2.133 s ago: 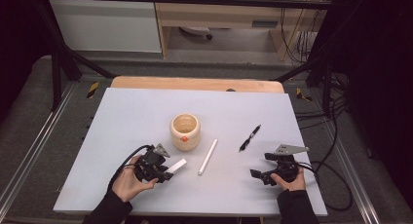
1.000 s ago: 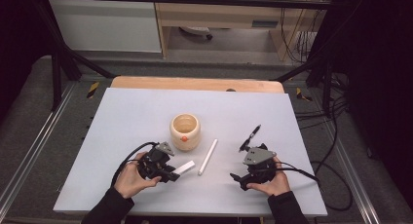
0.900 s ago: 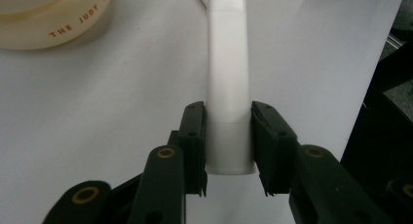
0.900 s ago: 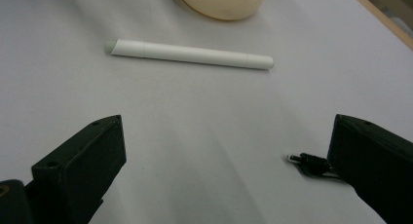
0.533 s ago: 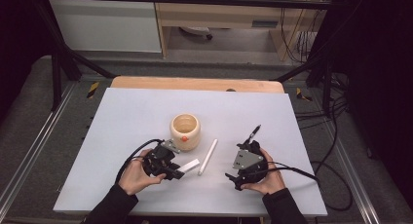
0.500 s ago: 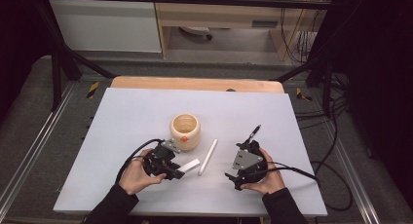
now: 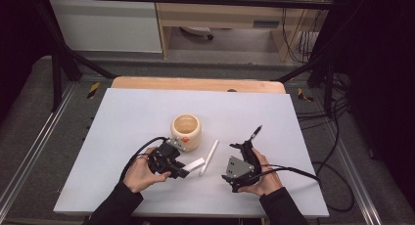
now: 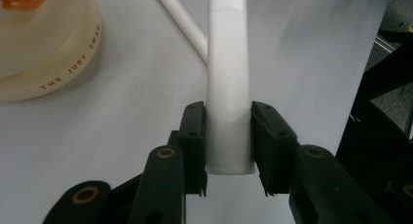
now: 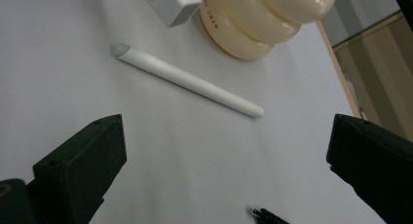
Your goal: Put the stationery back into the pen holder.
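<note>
Two claws work low over the pale grey bench (image 7: 122, 117), each carried in one of the person's hands. The left claw (image 8: 228, 141) is clamped on a flat white rectangular plastic tube (image 8: 227, 83), its black pads pressing both long sides near the tube's lower end, so that most of the tube sticks out in front. In the high view that tube (image 7: 194, 164) lies nearly level just above the bench, pointing right from the left claw (image 7: 182, 170).

Just beyond the tube's free end rests a slim white pen with a pale green tip (image 7: 208, 157) (it lies flat on the bench, slanting up to the right). From the right gripper view the pen (image 9: 187, 80) sits ahead of the right claw (image 9: 224, 160), whose jaws stand wide apart with nothing between them. That right claw (image 7: 239, 147) is just right of the pen in the high view.

Behind the tube stands a cream ribbed ceramic pot with an orange dot on its side (image 7: 186, 131), upright, close to the left claw. A slim black pen (image 7: 254, 133) lies right of the right claw's tips, very near them.
</note>
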